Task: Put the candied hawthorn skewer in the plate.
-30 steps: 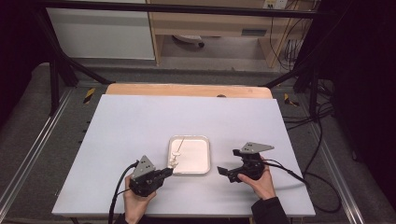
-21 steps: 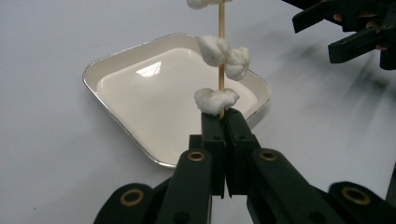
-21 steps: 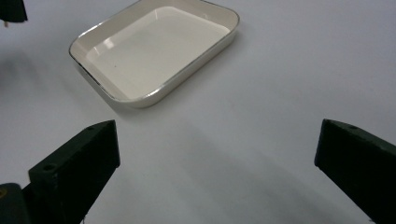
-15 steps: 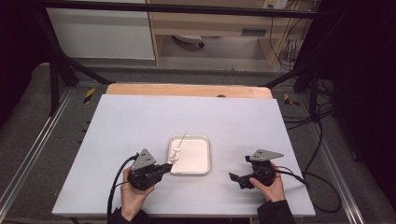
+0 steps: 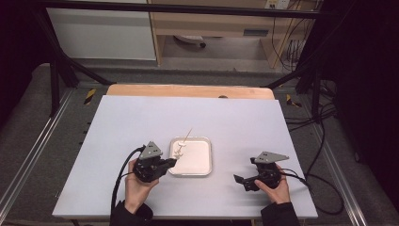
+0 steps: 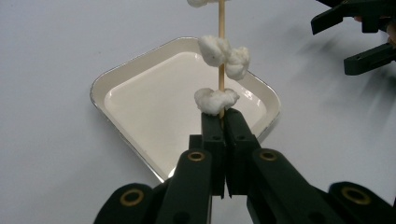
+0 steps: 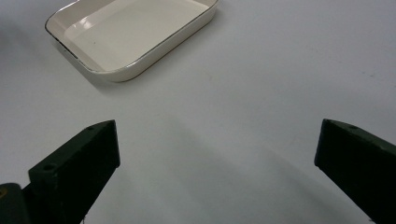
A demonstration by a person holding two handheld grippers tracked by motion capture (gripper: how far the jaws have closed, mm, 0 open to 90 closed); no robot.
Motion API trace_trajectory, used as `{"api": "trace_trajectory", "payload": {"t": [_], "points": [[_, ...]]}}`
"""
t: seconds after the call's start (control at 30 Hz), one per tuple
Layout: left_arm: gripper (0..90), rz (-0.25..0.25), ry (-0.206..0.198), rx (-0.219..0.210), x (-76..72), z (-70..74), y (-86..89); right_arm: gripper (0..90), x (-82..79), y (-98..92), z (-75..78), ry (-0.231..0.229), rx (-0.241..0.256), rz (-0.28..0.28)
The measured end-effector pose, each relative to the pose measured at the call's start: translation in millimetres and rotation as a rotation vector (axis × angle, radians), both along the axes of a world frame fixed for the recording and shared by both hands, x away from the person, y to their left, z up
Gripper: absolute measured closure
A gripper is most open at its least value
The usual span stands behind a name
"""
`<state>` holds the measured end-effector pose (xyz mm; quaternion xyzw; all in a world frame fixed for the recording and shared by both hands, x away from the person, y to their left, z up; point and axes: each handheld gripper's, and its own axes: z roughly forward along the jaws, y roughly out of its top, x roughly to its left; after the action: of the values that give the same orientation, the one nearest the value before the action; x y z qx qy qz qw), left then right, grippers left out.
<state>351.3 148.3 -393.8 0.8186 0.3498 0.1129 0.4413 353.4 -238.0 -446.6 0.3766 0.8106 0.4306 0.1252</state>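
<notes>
Left gripper (image 5: 170,163) clamps a skewer (image 6: 221,56) of white puffs over the tray (image 5: 202,165), near centre. Right gripper (image 7: 217,163) stands empty, jaws wide. Advice: hold the stick steady and pull puffs off squarely.

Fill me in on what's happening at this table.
A person works with a gripper in each hand. The left gripper is shut on the bottom end of a wooden skewer threaded with white puffy pieces, holding it over the white tray. The right gripper is open, holds nothing, and sits apart from the tray, off to its right on the table.
</notes>
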Motion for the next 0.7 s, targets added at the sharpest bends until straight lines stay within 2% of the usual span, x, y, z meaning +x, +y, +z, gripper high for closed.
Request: {"api": "trace_trajectory", "payload": {"t": [0.33, 0.47, 0.57, 0.6, 0.7], "points": [[88.3, 0.011, 0.045, 0.066, 17.6, -4.6, -17.2, 0.8, -0.5, 0.1, -0.4, 0.006, 0.003, 0.008], [88.3, 0.015, 0.071, 0.129, 26.1, -12.5, -28.2, 0.9, -0.4, -0.2, -1.5, 0.011, 0.008, 0.01], [88.1, 0.02, 0.085, 0.15, 28.9, -16.3, -31.9, 0.9, -0.4, -0.9, -2.3, 0.018, 0.006, 0.009], [88.1, 0.029, 0.108, 0.172, 31.2, -20.0, -34.2, 1.0, -0.1, -0.7, -2.9, 0.02, 0.011, 0.009], [88.1, 0.046, 0.13, 0.196, 33.3, -23.3, -35.8, 1.0, 0.2, -0.3, -3.4, 0.021, 0.009, 0.014]]}}
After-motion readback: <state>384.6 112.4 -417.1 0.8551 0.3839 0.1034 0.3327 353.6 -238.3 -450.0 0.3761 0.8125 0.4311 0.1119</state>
